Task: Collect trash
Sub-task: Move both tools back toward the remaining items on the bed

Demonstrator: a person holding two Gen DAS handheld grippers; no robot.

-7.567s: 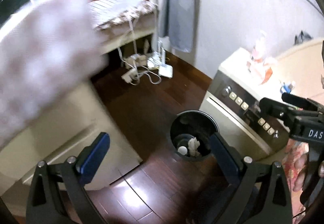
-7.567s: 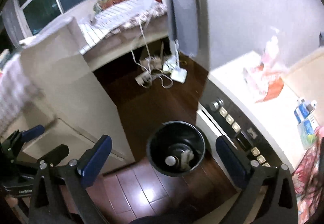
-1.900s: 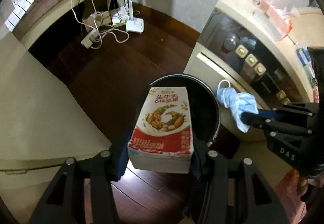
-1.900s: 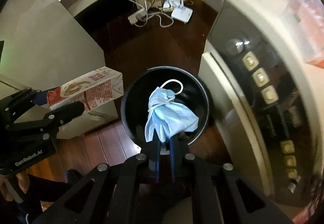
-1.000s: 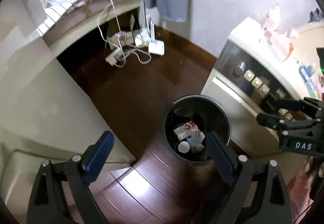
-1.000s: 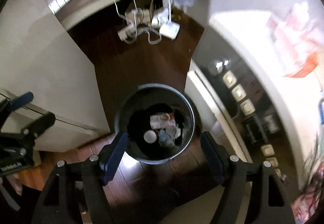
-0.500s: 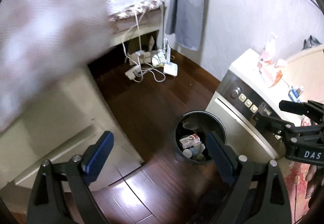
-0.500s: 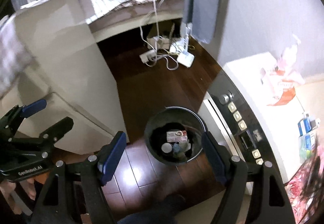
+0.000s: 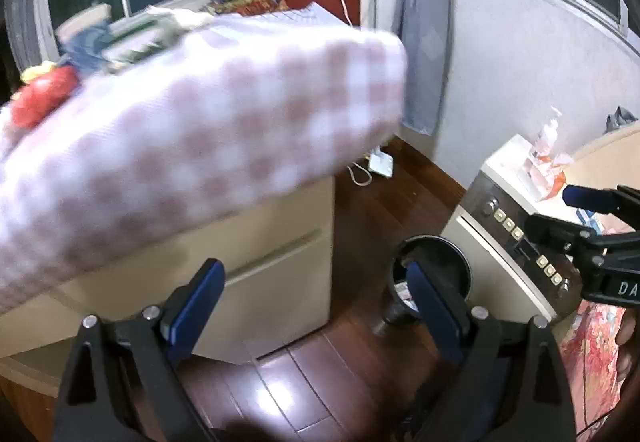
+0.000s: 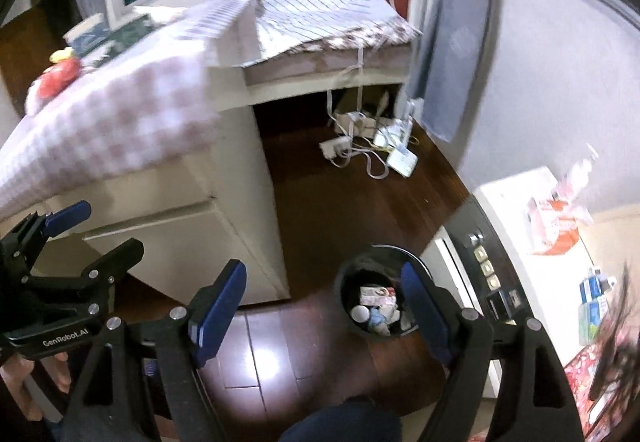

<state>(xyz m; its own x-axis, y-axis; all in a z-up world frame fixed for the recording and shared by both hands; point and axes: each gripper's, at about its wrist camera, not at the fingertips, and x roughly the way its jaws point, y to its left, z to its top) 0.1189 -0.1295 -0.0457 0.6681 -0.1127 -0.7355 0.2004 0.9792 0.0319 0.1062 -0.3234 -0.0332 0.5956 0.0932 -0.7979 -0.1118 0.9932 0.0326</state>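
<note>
The black trash bin [image 10: 379, 249] stands on the dark wood floor between a cream cabinet and a washing machine. Inside it lie a red-and-white milk carton [image 10: 376, 296], a white cap [image 10: 359, 312] and a blue face mask [image 10: 378, 319]. My right gripper [image 10: 322, 274] hangs high above the floor, its jaws opening with nothing between them. In the left wrist view the bin [image 9: 434, 242] sits partly behind a blue pad. My left gripper [image 9: 312, 274] is open and empty. Each gripper shows in the other's view: the right gripper [image 9: 556, 208], the left gripper [image 10: 108, 228].
A pink checked cloth [image 9: 192, 146] covers the cabinet [image 10: 180, 226] top at left, with a red object [image 10: 60, 76] on it. The washing machine [image 10: 520, 242] carries packets. Cables and a power strip [image 10: 360, 146] lie on the floor under the bed [image 10: 320, 22].
Both grippers have risen and tilted upward since the carton and mask dropped into the bin. The bin now looks smaller and lower, and the checked cloth fills the upper left.
</note>
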